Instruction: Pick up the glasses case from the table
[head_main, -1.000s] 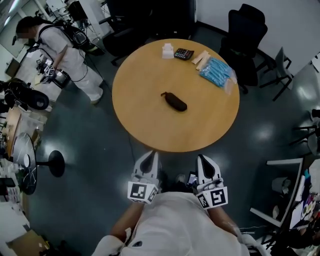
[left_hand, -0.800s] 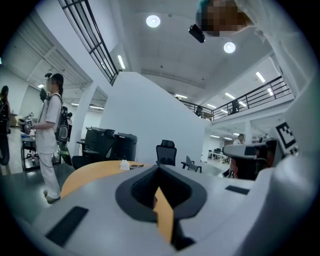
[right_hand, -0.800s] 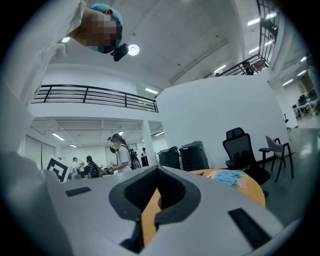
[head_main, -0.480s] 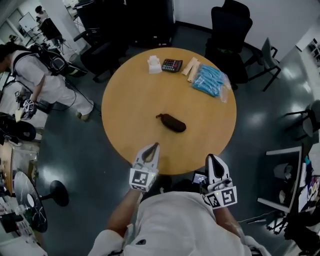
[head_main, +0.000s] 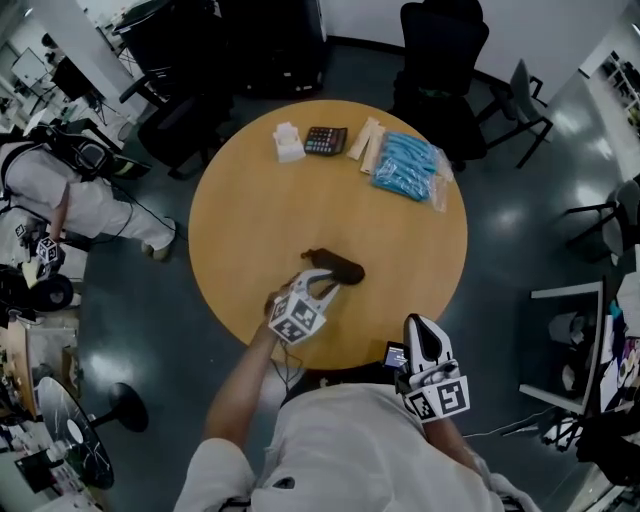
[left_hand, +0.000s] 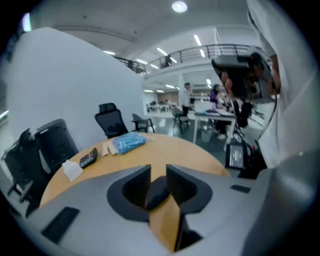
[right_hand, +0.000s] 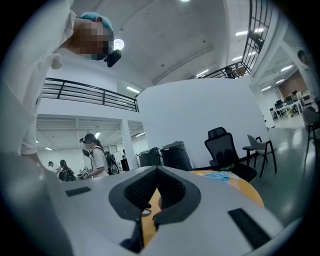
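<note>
The glasses case (head_main: 338, 268) is a dark, oblong pouch lying on the near half of the round wooden table (head_main: 245, 215). My left gripper (head_main: 324, 281) reaches over the table, tilted down, with its tips right at the case's near side. In the left gripper view the jaws of the left gripper (left_hand: 158, 172) are opening. They stand a narrow gap apart, and the case (left_hand: 156, 193) shows dark in that gap; no pad presses on it. My right gripper (head_main: 419, 323) hangs off the table's near edge, close to my body, its jaws together on nothing. In its own view the right gripper (right_hand: 156, 168) points level towards the table.
At the table's far side lie a white tissue pack (head_main: 288, 143), a calculator (head_main: 325, 140), pale paper packets (head_main: 366, 144) and a blue plastic pack (head_main: 405, 165). Black office chairs (head_main: 440, 45) ring the far side. A person (head_main: 60, 195) stands at the left.
My left gripper went from beside my body out over the table to the case, tipping down and rolling. Its jaws parted slightly. The right gripper shifted a little rightward.
</note>
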